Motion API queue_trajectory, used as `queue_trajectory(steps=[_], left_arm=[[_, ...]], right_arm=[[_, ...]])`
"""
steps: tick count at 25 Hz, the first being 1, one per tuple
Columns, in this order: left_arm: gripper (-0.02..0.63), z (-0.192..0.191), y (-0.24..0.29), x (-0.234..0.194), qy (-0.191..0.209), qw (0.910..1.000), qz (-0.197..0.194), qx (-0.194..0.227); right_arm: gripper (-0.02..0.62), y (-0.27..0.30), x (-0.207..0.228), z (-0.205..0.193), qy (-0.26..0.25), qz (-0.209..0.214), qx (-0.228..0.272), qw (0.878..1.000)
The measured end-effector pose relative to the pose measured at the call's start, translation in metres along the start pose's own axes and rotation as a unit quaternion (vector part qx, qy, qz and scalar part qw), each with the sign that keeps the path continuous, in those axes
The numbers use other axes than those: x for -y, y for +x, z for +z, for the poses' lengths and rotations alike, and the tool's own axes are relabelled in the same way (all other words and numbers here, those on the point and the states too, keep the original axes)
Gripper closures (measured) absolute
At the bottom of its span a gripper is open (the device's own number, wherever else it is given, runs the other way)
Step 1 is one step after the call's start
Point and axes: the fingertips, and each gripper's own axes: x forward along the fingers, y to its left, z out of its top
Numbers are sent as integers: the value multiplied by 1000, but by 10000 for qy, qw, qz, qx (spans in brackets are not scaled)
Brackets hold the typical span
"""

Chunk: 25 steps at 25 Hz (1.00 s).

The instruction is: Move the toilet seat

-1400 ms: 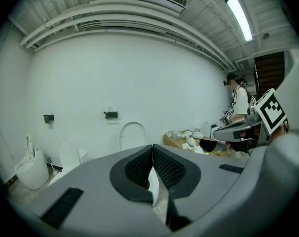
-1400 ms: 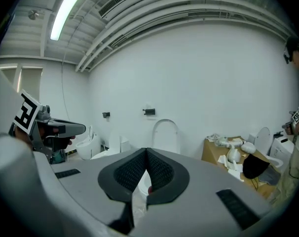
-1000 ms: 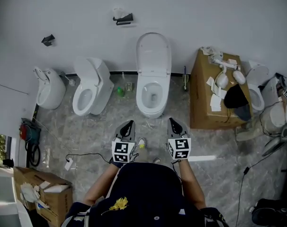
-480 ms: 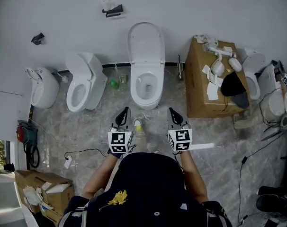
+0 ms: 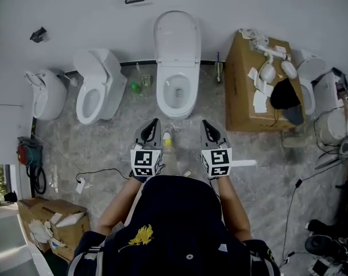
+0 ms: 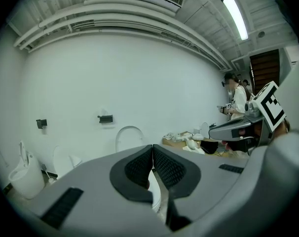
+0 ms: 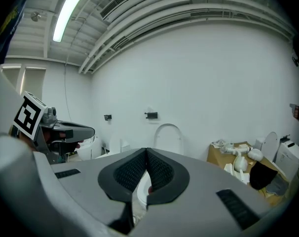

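**A:** Step in hand, as you read it?

**B:** Approach, I judge. The toilet [image 5: 177, 92] that the person faces stands at the far edge of the floor [image 5: 105, 148], backed against the wall [image 5: 248, 4]. A second toilet [image 5: 96, 88] is on its left and a cardboard box [image 5: 243, 91] on its right. Neither tool touches it.

**A:** And the toilet seat?

**B:** The toilet seat [image 5: 177, 36] appears to stand upright against the wall, above the open bowl. I cannot tell whether that white panel is seat and lid together, or whether a ring lies on the rim as well.

**A:** How are the grippers?

**B:** The left gripper [image 5: 154, 124] has its jaws pressed together, with nothing between the pads. The right gripper [image 5: 205, 124] is the same, closed and empty. They hang side by side over the floor, just short of the bowl's front, one on each side of its centre line.

**A:** What does the next move call for?

**B:** First, closing the gap to the upright panel. Shut jaws could only nudge it. So I would expect one gripper to spread and take the panel's edge between its pads, probably near the top. Then the panel should swing about its hinge under control, since a seat let go early may drop hard onto the rim.
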Motion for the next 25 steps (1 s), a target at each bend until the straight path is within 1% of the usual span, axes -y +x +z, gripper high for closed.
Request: queue_trajectory(steps=[6, 16, 25], left_arm=[[587, 1, 23, -23, -91, 10000, 15, -18], [588, -1, 61, -62, -180, 9998, -8, -82], [588, -4, 97, -89, -243, 9996, -86, -103]], right_arm=[[569, 35, -3, 11, -70, 88, -43, 9999], [569, 94, -11, 34, -160, 164, 38, 9997], [569, 137, -2, 39, -135, 77, -26, 9999]])
